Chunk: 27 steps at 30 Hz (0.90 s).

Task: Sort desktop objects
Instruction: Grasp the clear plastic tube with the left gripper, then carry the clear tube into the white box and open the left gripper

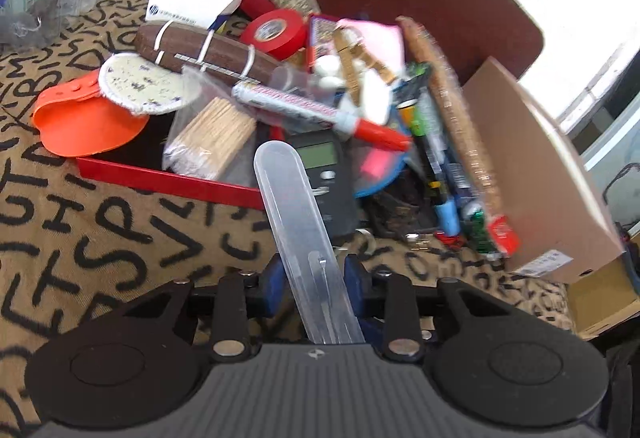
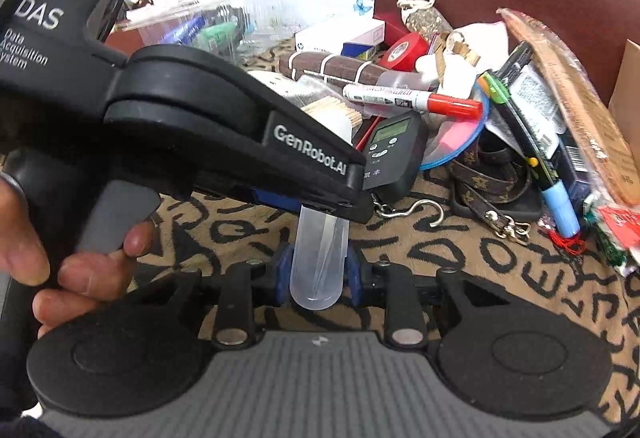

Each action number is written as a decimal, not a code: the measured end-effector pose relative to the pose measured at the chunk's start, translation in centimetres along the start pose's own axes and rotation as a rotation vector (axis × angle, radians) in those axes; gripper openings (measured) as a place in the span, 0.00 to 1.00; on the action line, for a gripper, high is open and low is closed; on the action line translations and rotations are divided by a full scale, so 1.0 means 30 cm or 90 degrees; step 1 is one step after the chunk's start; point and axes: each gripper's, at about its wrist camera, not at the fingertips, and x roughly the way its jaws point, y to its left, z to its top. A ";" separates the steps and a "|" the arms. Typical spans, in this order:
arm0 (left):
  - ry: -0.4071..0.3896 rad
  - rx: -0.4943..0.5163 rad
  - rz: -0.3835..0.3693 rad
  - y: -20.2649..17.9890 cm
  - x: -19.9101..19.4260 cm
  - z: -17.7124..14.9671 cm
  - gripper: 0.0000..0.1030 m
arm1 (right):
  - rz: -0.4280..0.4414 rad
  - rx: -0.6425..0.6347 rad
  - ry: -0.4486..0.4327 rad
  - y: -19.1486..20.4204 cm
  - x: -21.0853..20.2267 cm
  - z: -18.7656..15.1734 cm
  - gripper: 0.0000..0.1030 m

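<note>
Two grippers hold one clear plastic tube [image 1: 298, 234] at the same moment. The left gripper [image 1: 314, 280] has its blue fingers [image 1: 274, 284] narrow, pressed on both sides of the tube, which reaches away from them toward the black digital scale [image 1: 326, 174] in the pile. The right gripper [image 2: 318, 274] also stands narrow, its pads on the rounded near end of the tube. The tube is lifted above the letter-patterned cloth [image 2: 460, 262], just near of the red marker [image 2: 412, 100].
</note>
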 end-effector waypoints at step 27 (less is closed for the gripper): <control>0.035 0.216 -0.254 -0.973 0.307 0.218 0.29 | -0.260 0.122 -0.144 -0.754 -0.566 0.091 0.27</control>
